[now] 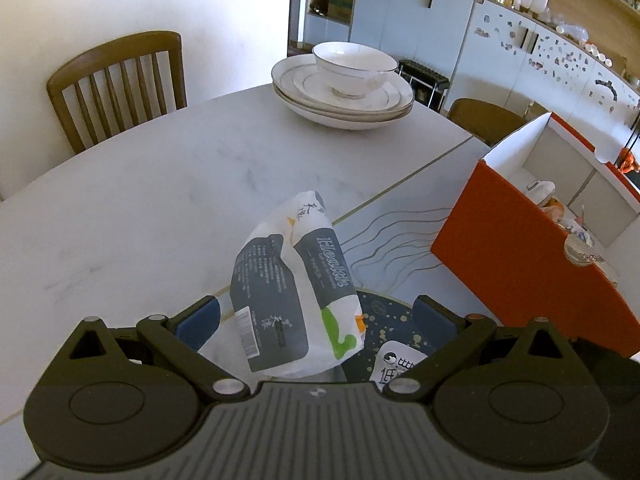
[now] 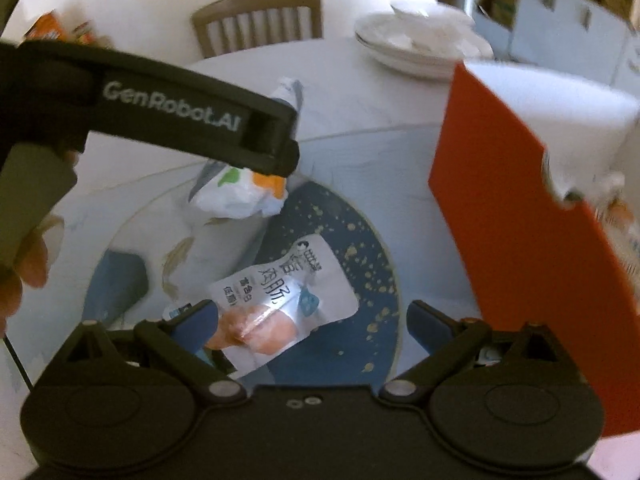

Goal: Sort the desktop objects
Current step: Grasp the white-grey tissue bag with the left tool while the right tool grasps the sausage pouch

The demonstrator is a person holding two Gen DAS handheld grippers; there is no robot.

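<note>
From the left wrist, the left gripper (image 1: 316, 320) had its blue-padded fingers (image 1: 200, 322) spread wide on either side of a tissue pack (image 1: 288, 292), a white and grey soft packet that rose between them, tilted up and away. Whether the pads touched it could not be told. The pack stood at the near edge of the table (image 1: 152, 184), above a dark speckled mat (image 1: 388, 320). A corner of a white pouch (image 1: 394, 364) showed on the mat, just right of the pack. An orange box (image 1: 504, 248) with a white inside stood to the right of the pack, open on top, with small items in it. Beyond the pack, far across the table, a bowl (image 1: 352, 66) sat on stacked plates (image 1: 340, 104). A chair (image 1: 116, 84) stood behind the table's far left side.

From the right wrist, blurred, the right gripper (image 2: 314, 324) was spread open over the pouch (image 2: 276, 300), which lay flat on the mat (image 2: 360, 248); its left finger overlapped the pouch's edge. Beyond the pouch, the left gripper (image 2: 276, 148) reached in from the left with the pack (image 2: 244, 192) at its tip. The box (image 2: 520, 220) stood right of the pouch.
</note>
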